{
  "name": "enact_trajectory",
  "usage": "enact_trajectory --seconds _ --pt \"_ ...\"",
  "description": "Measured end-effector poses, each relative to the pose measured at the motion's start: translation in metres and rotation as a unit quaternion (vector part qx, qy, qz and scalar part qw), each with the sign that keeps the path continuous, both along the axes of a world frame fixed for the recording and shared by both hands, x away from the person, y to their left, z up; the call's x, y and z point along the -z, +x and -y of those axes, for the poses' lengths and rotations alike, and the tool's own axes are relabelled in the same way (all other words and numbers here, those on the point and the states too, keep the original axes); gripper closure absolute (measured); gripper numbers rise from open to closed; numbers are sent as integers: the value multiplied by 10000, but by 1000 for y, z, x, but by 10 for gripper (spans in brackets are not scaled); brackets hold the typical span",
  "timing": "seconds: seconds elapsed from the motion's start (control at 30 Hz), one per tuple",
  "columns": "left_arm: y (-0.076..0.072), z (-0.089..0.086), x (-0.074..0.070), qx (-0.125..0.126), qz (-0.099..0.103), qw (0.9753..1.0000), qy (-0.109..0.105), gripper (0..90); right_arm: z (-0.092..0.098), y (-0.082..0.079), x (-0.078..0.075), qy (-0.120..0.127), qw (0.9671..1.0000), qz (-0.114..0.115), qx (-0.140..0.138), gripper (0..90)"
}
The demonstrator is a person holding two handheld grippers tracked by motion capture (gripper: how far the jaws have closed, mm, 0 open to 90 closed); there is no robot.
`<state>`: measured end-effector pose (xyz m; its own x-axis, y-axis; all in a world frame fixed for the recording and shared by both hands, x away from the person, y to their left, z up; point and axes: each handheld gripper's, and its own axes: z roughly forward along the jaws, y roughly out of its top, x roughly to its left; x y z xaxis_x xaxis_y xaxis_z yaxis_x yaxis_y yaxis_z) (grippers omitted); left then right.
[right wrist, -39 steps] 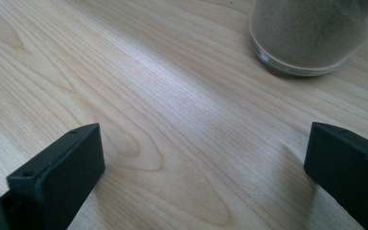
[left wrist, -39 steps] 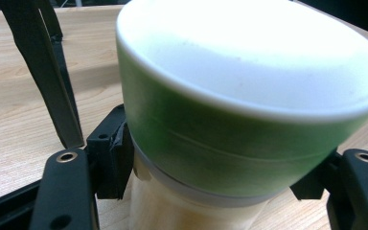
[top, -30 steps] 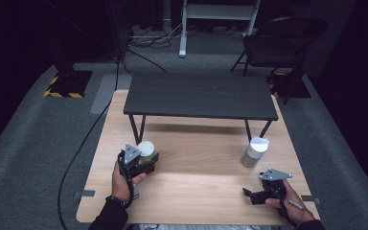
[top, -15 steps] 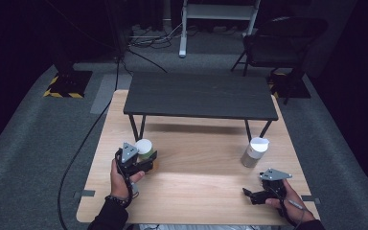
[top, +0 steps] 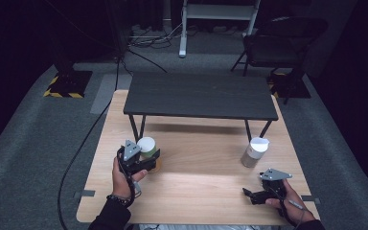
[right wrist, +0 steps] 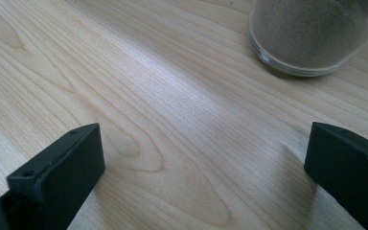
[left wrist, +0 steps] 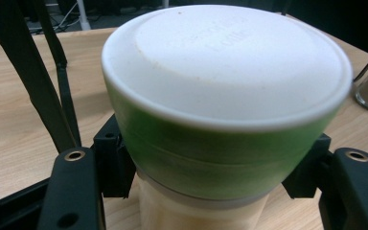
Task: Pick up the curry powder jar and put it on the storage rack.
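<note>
Dim dark room, lit tabletop, soft close-ups.

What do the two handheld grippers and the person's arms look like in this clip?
Both grippers are black, each with two blocky black jaws and a grey three-cornered plate on top: the left gripper and the right gripper. The left one's jaw arms carry brass-ringed screw holes. A dark cable trails from each. The left hand has a beaded bracelet at the wrist above a dark sleeve.
</note>
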<state>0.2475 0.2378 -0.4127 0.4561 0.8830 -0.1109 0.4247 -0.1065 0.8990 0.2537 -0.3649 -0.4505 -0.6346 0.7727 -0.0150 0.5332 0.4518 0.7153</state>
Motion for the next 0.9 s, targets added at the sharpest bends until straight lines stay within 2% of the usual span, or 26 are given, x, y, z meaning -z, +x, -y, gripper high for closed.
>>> enact_trajectory --seconds 0.53,0.77,0.9 --pt "2 18 -33 70 -79 9999 60 350 0 0 0 -1 10000 2 11 0" --pt "1 22 -47 99 121 9999 45 350 0 -1 0 -3 10000 8 12 1" --pt "2 24 -56 124 155 9998 41 350 0 -1 0 -3 10000 8 11 1"
